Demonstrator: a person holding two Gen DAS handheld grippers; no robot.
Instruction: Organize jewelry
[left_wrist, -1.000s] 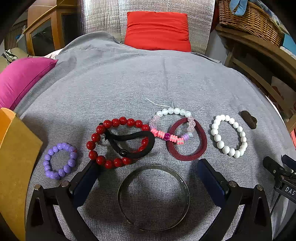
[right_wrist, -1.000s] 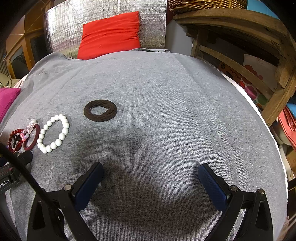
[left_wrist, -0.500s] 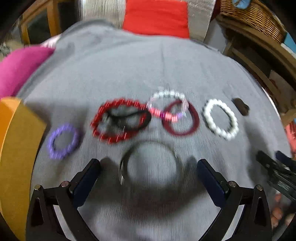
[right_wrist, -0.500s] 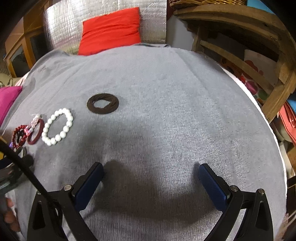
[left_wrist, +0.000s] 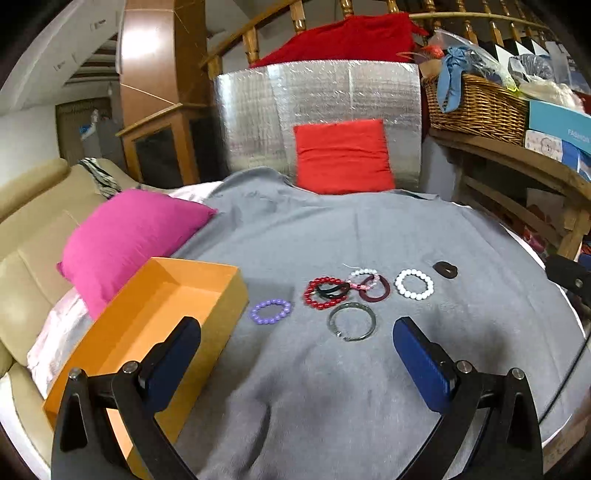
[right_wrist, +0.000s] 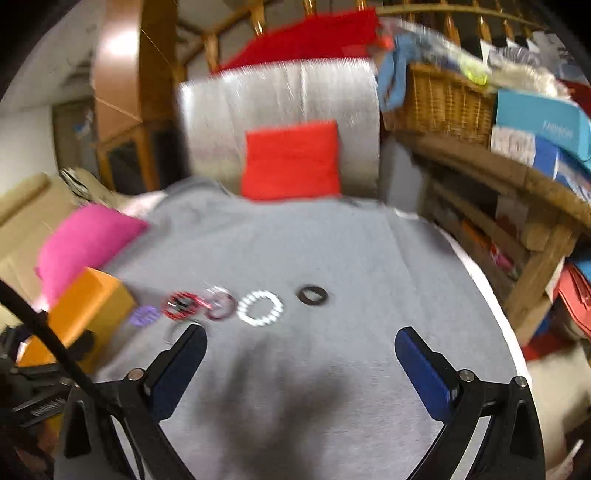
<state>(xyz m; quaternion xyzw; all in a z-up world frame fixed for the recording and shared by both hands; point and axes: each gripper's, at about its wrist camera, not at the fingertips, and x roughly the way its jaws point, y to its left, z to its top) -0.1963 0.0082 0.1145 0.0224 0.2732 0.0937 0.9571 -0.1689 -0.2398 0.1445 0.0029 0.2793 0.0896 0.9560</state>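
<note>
On the grey cloth (left_wrist: 369, 236) lie several bracelets in a row: purple beads (left_wrist: 270, 312), red beads (left_wrist: 325, 293) with a black hair tie on them, a pink-white bead string over a maroon band (left_wrist: 375, 288), white beads (left_wrist: 414, 284), a dark brown ring (left_wrist: 445, 269) and a metal bangle (left_wrist: 351, 321) in front. An open orange box (left_wrist: 147, 325) stands at the left. My left gripper (left_wrist: 295, 350) is open and empty, raised well back from the bangle. My right gripper (right_wrist: 300, 354) is open and empty, above bare cloth; the white beads (right_wrist: 260, 307) and brown ring (right_wrist: 313, 294) lie ahead, blurred.
A pink cushion (left_wrist: 129, 236) lies behind the box on a beige sofa. A red cushion (left_wrist: 341, 155) leans on a silver panel at the back. A wooden shelf with a wicker basket (left_wrist: 476, 107) and boxes runs along the right. The right gripper's body (left_wrist: 569, 277) shows at the right edge.
Both grippers have pulled back and risen away from the table; the bracelets now look smaller and farther off, and the orange box has come fully into view. Nothing was grasped.
</note>
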